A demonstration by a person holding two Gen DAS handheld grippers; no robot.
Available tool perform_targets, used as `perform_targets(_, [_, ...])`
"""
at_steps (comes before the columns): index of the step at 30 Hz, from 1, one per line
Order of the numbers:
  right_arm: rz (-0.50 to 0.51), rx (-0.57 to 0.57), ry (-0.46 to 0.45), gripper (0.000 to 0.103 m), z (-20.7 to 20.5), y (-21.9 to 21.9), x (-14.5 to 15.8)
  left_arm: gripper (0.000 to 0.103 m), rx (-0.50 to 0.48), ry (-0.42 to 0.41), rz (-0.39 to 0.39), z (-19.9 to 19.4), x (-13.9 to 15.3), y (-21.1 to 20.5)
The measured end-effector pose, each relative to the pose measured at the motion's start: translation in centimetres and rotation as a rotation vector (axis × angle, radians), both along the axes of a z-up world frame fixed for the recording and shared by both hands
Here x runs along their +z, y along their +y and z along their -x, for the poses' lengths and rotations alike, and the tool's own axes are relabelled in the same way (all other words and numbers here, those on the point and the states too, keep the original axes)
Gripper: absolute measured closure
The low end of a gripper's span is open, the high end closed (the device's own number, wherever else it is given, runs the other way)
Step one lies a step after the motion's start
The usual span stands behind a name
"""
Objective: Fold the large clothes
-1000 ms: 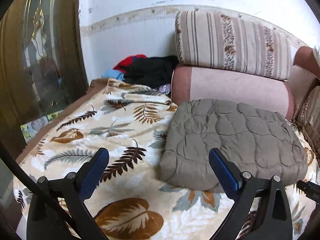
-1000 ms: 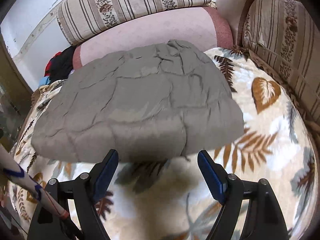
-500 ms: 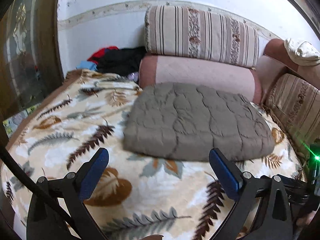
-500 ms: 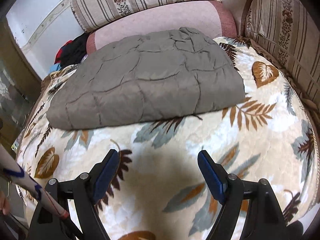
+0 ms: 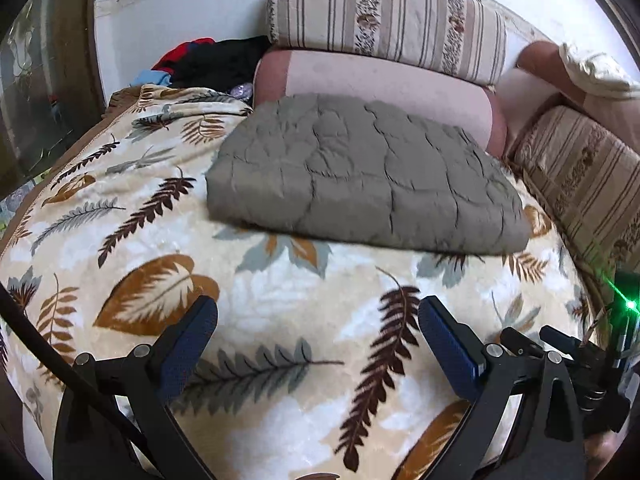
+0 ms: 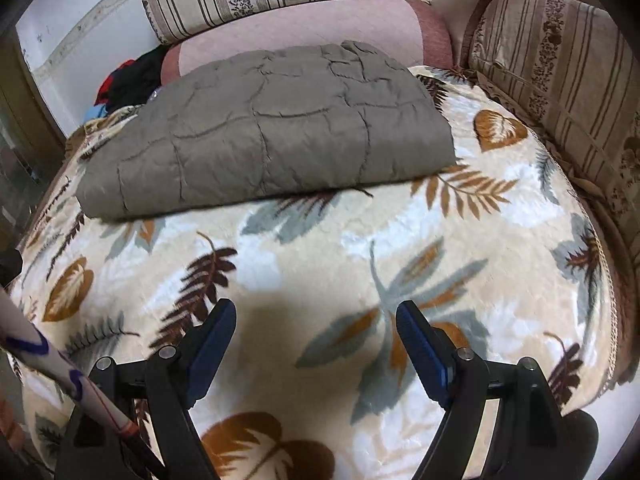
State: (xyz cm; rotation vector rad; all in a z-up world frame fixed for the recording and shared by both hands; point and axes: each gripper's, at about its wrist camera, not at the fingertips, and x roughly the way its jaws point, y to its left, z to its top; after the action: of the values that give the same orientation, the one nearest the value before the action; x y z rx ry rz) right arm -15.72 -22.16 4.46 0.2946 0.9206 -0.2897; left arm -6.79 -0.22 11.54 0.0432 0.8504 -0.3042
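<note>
A grey-brown quilted garment (image 5: 360,176) lies folded into a thick flat rectangle on the leaf-patterned blanket (image 5: 280,288), close to the pink bolster. The right wrist view shows the same folded garment (image 6: 276,128) across the upper middle. My left gripper (image 5: 318,320) hangs open over bare blanket, well short of the garment's near edge, nothing between its blue pads. My right gripper (image 6: 314,320) is open too, over the blanket (image 6: 320,248) and apart from the garment. Neither gripper touches the cloth.
A pink bolster (image 5: 376,88) and striped cushions (image 5: 384,16) line the back; another striped cushion (image 6: 560,72) runs along the right. A pile of dark, red and blue clothes (image 5: 208,60) sits at the back left corner. A white pole with blue marks (image 6: 60,364) crosses the lower left.
Both grippers have drawn back from the folded garment, which looks smaller and farther away. More of the leaf blanket shows in front of the fingers. Both stay open and empty.
</note>
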Motion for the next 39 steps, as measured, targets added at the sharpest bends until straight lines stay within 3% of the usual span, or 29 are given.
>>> perform_targets(10, [0.055,0.012,0.043,0.016,1.4,1.6,-1.2,0.003,-0.056,0.049,-0.020,1.6,-1.1,-1.8])
perform_targets(39, [0.139,-0.020,0.045,0.014,1.2,2.0,-1.3,0.003,-0.046,0.093,-0.053,1.1,-3.2,-2.3])
